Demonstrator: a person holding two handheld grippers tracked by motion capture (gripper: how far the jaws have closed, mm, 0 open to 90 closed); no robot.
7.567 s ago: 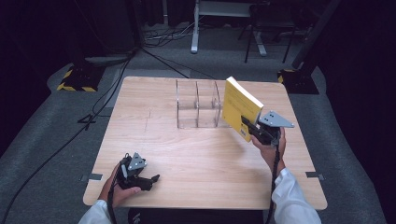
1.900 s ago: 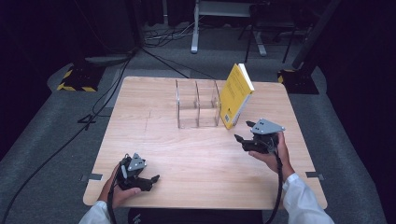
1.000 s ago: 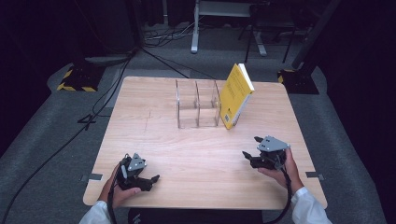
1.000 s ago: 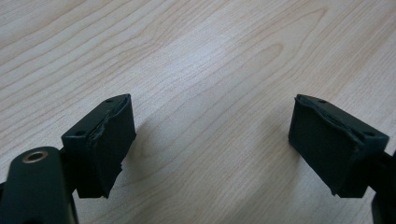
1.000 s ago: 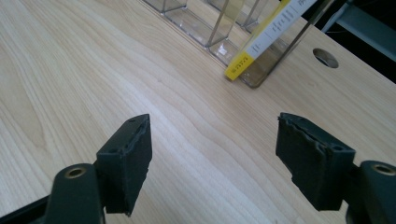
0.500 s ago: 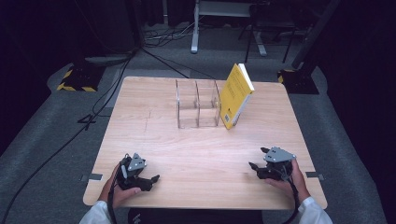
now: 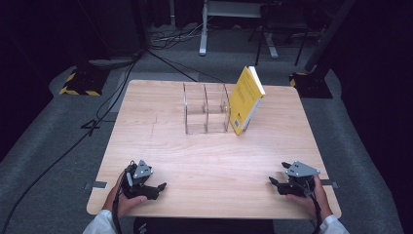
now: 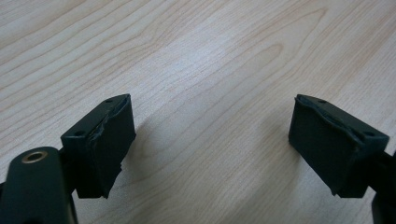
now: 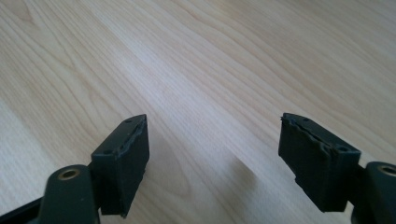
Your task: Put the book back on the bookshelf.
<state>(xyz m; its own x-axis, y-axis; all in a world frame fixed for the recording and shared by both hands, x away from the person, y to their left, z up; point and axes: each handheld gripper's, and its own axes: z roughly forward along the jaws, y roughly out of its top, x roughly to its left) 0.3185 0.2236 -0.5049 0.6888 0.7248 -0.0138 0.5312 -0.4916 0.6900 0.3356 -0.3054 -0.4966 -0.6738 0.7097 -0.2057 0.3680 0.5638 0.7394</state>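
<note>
In the left gripper view the jaws of the left gripper stand wide apart with only bare wood grain between them, and the right gripper view shows the same for the right gripper: both spread, neither holding anything.

In the high view the left gripper rests at the lower left of the frame and the right gripper at the lower right, each low over the near edge of the worktop and well apart from everything else on it.

The thing nearest the work is the yellow book, in the upper middle of the frame, a little right of centre. It stands on its lower edge and tilts, its top toward the right and its lower part against the right end of the clear rack, which has open compartments.

I judge the book stiff across its covers but moderately heavy for one pair of jaws, and the glossy cover may be slippery. Taking hold across the thickness near the spine, around mid-height, should keep the pages shut and stop it swinging. A grip at a free corner could let it fan open or pivot. The rack looks light and could slide if the book is pushed against it.
</note>
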